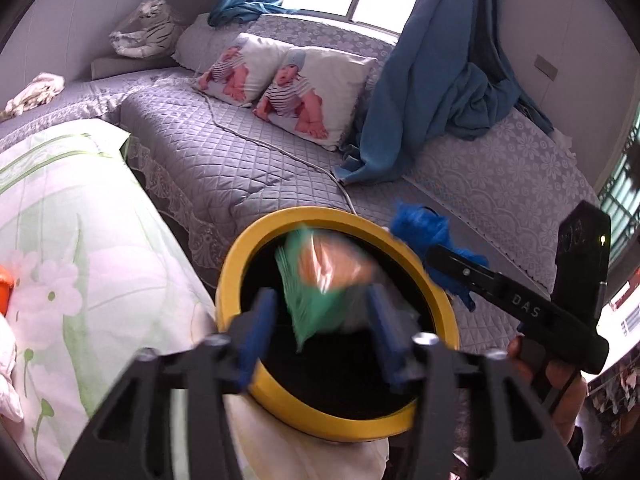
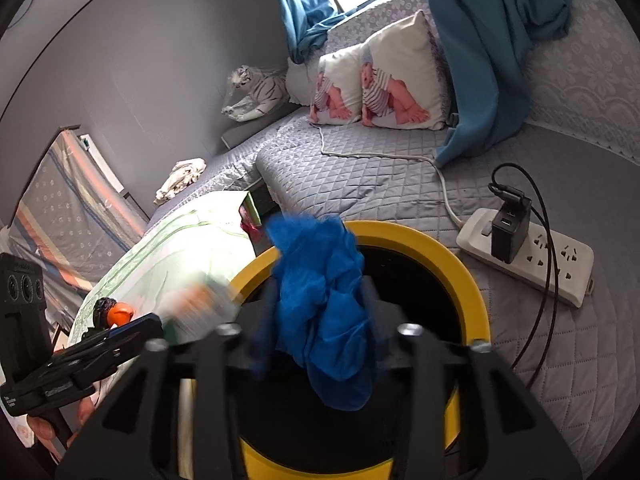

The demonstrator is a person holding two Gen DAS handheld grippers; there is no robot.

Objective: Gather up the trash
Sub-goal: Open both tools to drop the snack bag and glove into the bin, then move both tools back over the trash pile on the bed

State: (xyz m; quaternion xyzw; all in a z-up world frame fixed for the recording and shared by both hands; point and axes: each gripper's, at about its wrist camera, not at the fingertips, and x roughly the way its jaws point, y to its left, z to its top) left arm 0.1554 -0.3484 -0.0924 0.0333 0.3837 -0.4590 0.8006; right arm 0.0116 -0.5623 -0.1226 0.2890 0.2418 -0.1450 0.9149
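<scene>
The left gripper (image 1: 320, 320) hangs over the mouth of a yellow-rimmed trash bin (image 1: 240, 264) with a black inside. Its blue-padded fingers (image 1: 256, 332) stand well apart, and a green and orange wrapper (image 1: 320, 280) shows blurred between them, over the bin's opening. Neither pad presses on it: there is a gap on the left side, and on the right the wrapper's clear edge comes close to the pad without being squeezed.

The right gripper (image 2: 320, 320) is over the same bin (image 2: 468, 276), from the other side. Its fingers (image 2: 376, 308) are also parted, with a crumpled blue cloth-like scrap (image 2: 324, 300) hanging down between them into the dark opening. The scrap fills most of the gap and brushes both fingers; whether it still clings to a pad cannot be told through the blur.

In the left wrist view the right gripper (image 1: 436, 264) reaches in from the right with the blue scrap (image 1: 424, 232) at its tip, just over the rim, and a hand (image 1: 560, 384) shows under its handle. In the right wrist view the left gripper (image 2: 160, 324) comes in from the left, with the wrapper (image 2: 196, 304) a blurred smear at its tip.

The bin stands against a grey quilted bed cover (image 1: 208, 160), beside a green floral quilt (image 1: 60, 220). A white power strip (image 2: 532, 256) with a black charger lies on the bed near the bin.
</scene>
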